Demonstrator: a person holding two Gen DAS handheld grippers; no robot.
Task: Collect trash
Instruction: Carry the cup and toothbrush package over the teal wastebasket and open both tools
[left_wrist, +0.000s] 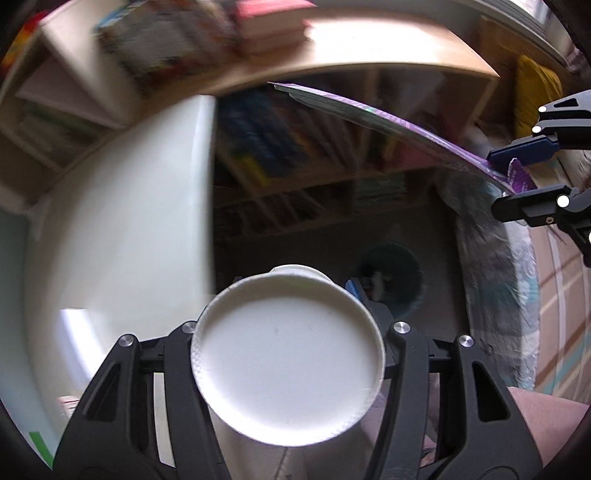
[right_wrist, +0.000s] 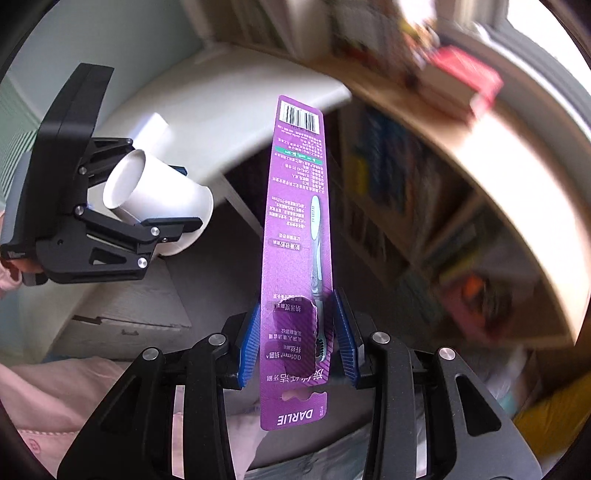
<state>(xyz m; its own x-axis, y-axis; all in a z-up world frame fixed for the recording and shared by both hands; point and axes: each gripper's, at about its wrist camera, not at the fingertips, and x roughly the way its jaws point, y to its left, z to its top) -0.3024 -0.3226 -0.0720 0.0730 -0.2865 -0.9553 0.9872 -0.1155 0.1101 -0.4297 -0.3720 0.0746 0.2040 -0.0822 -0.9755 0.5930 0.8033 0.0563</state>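
Clamped in the left gripper (left_wrist: 291, 332), a white paper cup (left_wrist: 288, 362); the right gripper (right_wrist: 297, 339) pinches purple toothbrush packaging (right_wrist: 295, 240). Carrying stage, likely; next, find a bin.

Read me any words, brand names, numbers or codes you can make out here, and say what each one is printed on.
"DARLIE": upside down on the purple toothbrush package in the right gripper.
"0.01mm": inverted, lower on that card.
Barcode at the card's far end: digits too small.
Chinese print on the card: too small to read.
Paper cup in the left gripper: blank.
Shelf books: blurred.
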